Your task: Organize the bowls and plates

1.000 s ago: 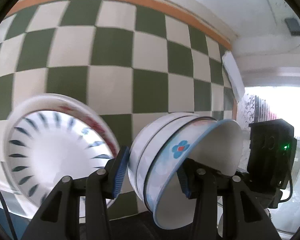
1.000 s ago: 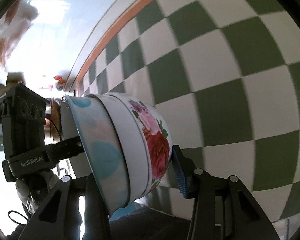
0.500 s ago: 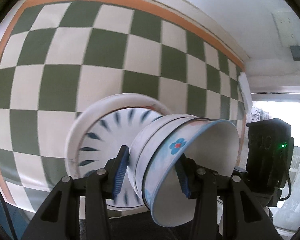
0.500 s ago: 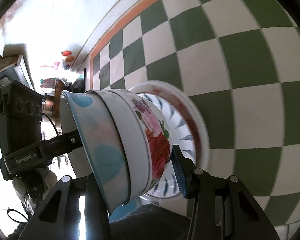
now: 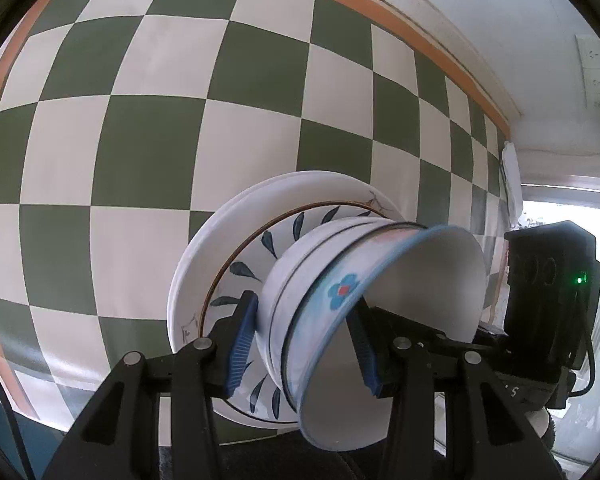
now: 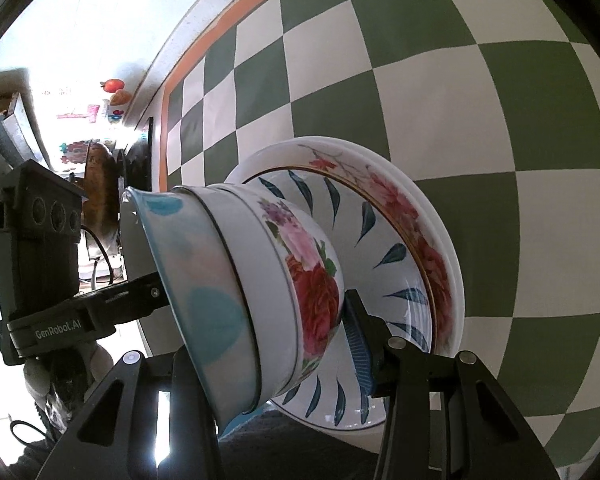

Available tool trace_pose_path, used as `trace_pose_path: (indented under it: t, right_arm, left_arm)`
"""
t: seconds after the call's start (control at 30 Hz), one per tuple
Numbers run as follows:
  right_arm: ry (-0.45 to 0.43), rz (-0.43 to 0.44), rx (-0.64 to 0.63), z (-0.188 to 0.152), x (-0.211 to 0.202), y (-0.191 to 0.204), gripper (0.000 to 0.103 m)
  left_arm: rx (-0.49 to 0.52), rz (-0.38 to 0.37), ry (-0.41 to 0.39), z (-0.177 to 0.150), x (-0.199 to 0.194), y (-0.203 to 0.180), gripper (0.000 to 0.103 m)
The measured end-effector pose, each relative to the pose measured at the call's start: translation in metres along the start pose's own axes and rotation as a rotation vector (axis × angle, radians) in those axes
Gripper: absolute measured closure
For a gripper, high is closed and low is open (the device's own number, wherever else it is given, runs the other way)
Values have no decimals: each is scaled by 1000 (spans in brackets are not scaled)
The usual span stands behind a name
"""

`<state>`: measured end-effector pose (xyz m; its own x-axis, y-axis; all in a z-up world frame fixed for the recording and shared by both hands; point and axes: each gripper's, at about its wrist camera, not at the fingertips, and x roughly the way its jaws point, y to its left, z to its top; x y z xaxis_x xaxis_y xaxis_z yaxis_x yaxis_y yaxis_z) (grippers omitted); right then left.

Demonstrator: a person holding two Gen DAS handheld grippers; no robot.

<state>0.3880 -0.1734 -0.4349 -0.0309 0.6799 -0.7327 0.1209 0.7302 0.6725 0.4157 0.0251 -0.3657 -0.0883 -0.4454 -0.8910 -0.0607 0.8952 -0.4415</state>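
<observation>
Both grippers hold one stack of nested bowls between them. In the left wrist view my left gripper (image 5: 304,344) is shut on the bowl stack (image 5: 340,304), whose top bowl has a blue flower. In the right wrist view my right gripper (image 6: 260,332) is shut on the same stack (image 6: 260,280), whose bottom bowl bears red roses. The stack's base sits just over, perhaps touching, a stack of plates (image 5: 236,268) on the checkered cloth; the top plate has blue leaf marks (image 6: 396,256). The opposite gripper shows in each view.
A green and white checkered cloth (image 5: 140,140) with an orange border covers the table. A white wall (image 5: 500,20) with a socket lies beyond it. Cluttered shelves (image 6: 100,120) stand at the far left in the right wrist view.
Both grippers have carried the bowl stack over the plates. The plate stack has come from the side to right behind the bowls, and the bowls have come down close to it.
</observation>
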Motion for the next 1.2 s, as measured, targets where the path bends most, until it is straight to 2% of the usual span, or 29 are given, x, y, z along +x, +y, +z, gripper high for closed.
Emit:
trace_pose_path:
  t: [0.53, 0.77, 1.0, 1.07, 1.2]
  right_arm:
    - [11, -37, 35, 0, -5, -3, 56]
    - [-15, -91, 3, -8, -20, 11, 56]
    - [-102, -211, -73, -29, -51, 40, 56]
    - [-138, -274, -103, -39, -61, 51, 56]
    - [-206, -355, -130, -60, -78, 68, 50]
  left_arm:
    - [-5, -19, 8, 1, -2, 0, 62]
    - [15, 47, -40, -8, -16, 0, 62]
    - [82, 163, -143, -29, -47, -10, 61]
    - [100, 209, -174, -36, -56, -12, 60]
    - [142, 269, -235, -51, -74, -19, 59]
